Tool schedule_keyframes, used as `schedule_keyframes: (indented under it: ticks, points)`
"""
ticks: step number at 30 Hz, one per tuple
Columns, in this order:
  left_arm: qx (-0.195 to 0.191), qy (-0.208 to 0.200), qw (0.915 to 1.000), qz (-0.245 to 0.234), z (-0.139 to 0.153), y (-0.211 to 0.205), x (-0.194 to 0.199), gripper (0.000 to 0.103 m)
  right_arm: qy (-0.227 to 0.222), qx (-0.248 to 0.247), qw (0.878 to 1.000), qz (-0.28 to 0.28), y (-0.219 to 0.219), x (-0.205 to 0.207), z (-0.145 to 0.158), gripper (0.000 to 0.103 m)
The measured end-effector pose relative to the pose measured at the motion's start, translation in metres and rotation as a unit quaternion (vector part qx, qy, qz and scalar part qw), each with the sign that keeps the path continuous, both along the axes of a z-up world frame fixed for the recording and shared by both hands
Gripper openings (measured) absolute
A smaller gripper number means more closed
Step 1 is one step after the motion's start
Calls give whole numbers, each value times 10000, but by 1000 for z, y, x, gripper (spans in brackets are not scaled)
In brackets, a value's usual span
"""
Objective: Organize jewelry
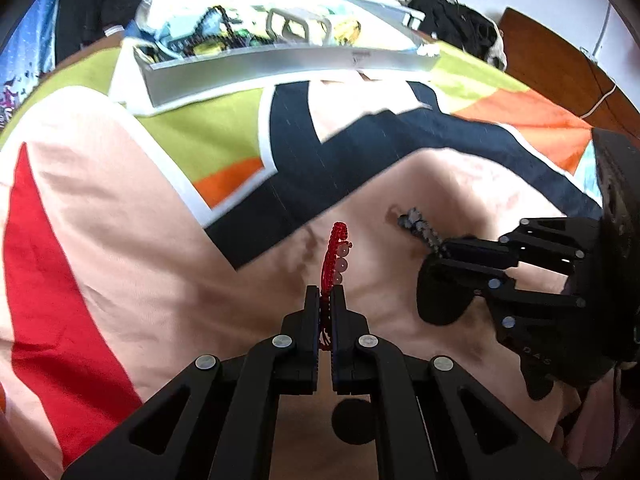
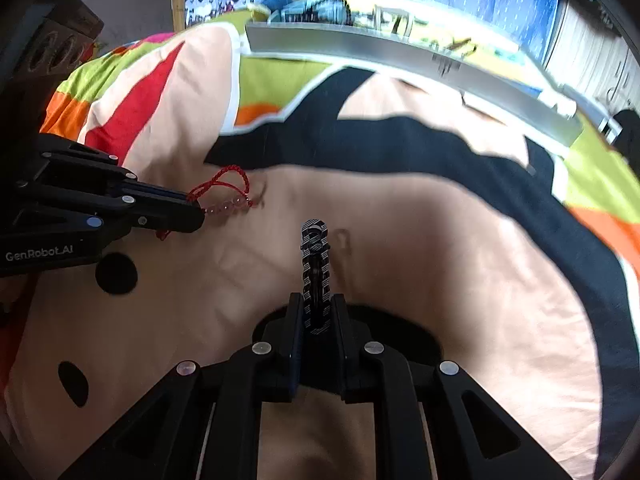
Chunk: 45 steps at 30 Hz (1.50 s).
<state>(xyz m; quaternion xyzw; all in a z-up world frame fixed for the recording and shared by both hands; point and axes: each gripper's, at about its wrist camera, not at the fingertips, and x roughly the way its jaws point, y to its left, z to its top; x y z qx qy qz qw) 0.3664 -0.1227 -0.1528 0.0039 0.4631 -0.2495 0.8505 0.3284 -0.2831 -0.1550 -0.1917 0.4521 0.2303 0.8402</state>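
Note:
My left gripper (image 1: 325, 292) is shut on a red cord bracelet with pale pink beads (image 1: 335, 252), held just above the colourful bedspread (image 1: 120, 240). The bracelet also shows in the right wrist view (image 2: 228, 196), sticking out of the left gripper (image 2: 200, 216). My right gripper (image 2: 316, 300) is shut on a black-and-white beaded bracelet (image 2: 315, 256), held above the pink part of the bedspread (image 2: 440, 280). In the left wrist view the right gripper (image 1: 440, 250) sits to the right with the dark bracelet (image 1: 420, 228) poking out.
A long grey open case (image 1: 280, 68) full of mixed items lies at the far side of the bed; it also shows in the right wrist view (image 2: 400, 56). A dark bundle (image 1: 460, 24) lies at the back right. A wooden board (image 1: 560, 68) is at the right.

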Motion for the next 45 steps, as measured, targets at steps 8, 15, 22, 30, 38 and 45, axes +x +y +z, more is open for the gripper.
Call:
schedule_keyframes:
  ticks: [8,15,22,30,38,45]
  points:
    - [-147,-551,9964,623,36,16,11,3,-800,297,9956,-397,-10,3,32,13]
    - [-469,-1188,9858,1094,91,24,55,3,-1490,1141,9766,-1046,-21,38,72,13]
    - [-540,-1346,9811,1284,132,19,133,3,-1980,1889,9481,-1622,-42,105,109,13]
    - [-152,-573,9914,1170,113,-11,203,3,-1739,2330,9406,-1754,-52,168,105,13]
    - [7,152,9925,1217,87,-20,231,3,-1229,2374,9464,-1812,-49,196,83,13]
    - [169,296,9914,1267,80,-20,233,3,-842,2374,9464,-2023,-52,204,76,13]
